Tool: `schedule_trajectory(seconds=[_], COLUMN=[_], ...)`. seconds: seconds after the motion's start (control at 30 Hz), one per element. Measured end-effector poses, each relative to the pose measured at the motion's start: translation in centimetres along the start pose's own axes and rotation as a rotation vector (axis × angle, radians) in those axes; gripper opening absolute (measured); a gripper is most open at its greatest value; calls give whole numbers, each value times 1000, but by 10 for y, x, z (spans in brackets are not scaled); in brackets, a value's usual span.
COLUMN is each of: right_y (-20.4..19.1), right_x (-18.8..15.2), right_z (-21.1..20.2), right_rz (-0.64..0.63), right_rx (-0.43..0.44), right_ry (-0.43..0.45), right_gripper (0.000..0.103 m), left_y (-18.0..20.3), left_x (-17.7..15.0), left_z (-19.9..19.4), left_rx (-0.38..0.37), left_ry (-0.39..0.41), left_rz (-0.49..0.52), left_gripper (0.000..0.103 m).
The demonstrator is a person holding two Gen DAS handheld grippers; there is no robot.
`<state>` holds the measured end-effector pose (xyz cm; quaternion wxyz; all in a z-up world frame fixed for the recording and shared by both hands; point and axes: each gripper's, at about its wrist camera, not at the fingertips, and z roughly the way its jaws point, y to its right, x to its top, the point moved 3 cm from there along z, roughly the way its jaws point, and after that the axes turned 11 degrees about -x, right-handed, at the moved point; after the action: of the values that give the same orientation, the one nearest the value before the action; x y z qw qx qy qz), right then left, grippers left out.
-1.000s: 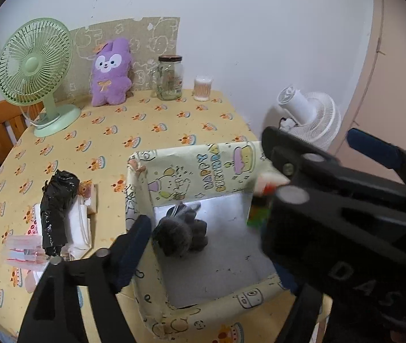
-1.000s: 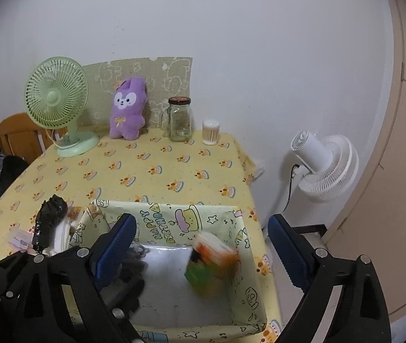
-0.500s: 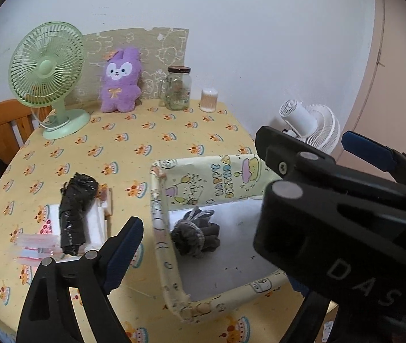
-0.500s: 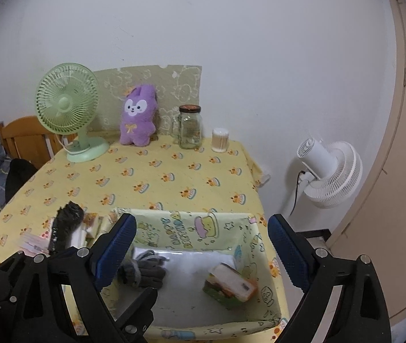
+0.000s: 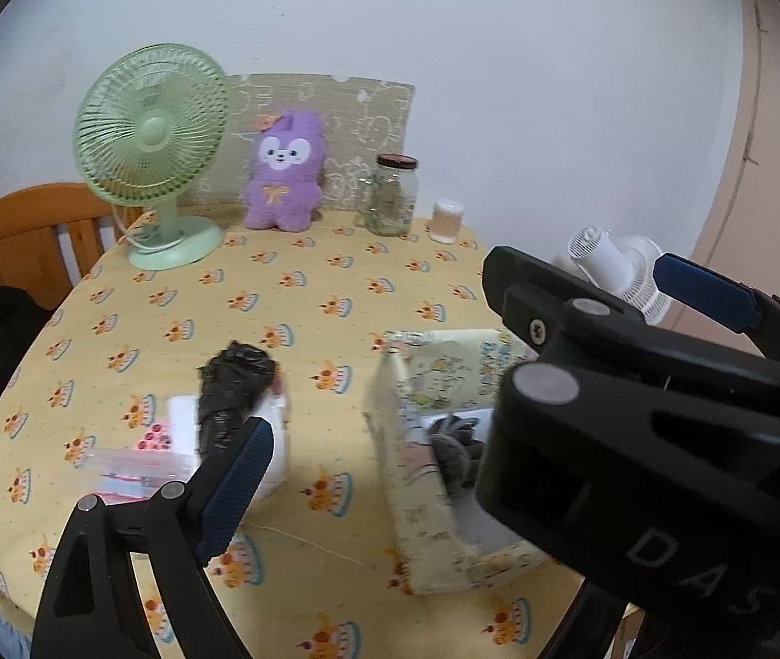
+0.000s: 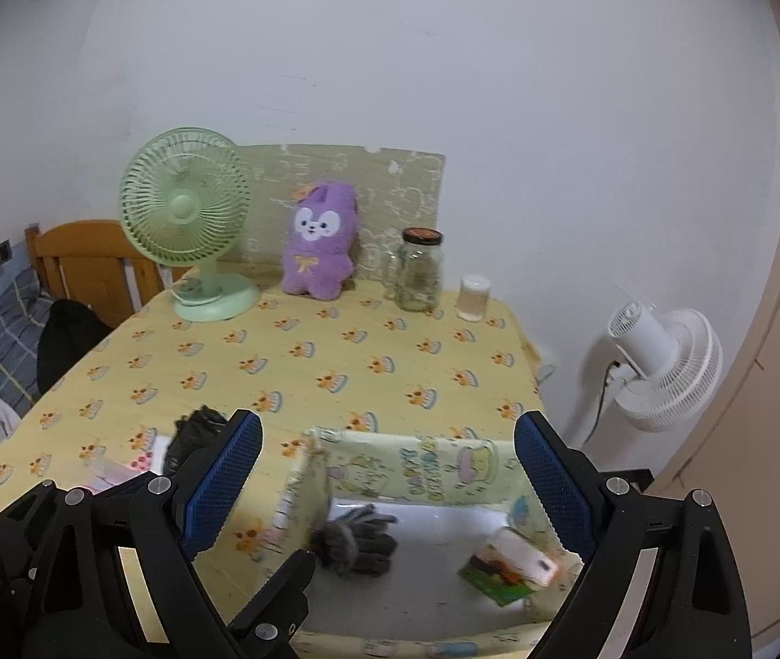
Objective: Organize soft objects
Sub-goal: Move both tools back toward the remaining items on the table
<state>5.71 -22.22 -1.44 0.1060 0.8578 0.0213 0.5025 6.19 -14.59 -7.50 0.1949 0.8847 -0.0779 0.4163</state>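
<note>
White wall, yellow bench (image 6: 335, 362) | box (image 6: 423, 461) already holds gloves (image 6: 357, 541) and packet (image 6: 511, 565) | left tool (image 5: 445, 384), right tool (image 6: 387, 486): wide open, empty, free for black bundle (image 5: 230, 395)

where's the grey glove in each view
Left wrist: grey glove right of centre, inside the patterned box, partly hidden by the right gripper's body.
Right wrist: low centre, on the box's white floor.
Shared landmark: purple plush at the wall.
</note>
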Motion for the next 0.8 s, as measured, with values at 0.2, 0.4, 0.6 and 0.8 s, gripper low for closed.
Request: schedule_trajectory(seconds=[0.2, 0.4, 0.6, 0.8], right_y=[-30, -67, -104, -134], right_x=[7, 14, 14, 8], right_z=[-5, -8, -7, -6], right_rz=[-26, -67, -112, -158], right_rx=[37, 77, 115, 137], right_ry=[10, 18, 14, 0], right_gripper=[95, 95, 95, 95], left_y=[-29, -59, -90, -111], left_x=[-2, -6, -14, -22], left_z=[-13, -27, -39, -44], left_rx=[28, 58, 82, 92], left_ry=[18, 33, 39, 35], left_rz=[-44, -83, -142, -188], left_gripper=[92, 93, 93, 93])
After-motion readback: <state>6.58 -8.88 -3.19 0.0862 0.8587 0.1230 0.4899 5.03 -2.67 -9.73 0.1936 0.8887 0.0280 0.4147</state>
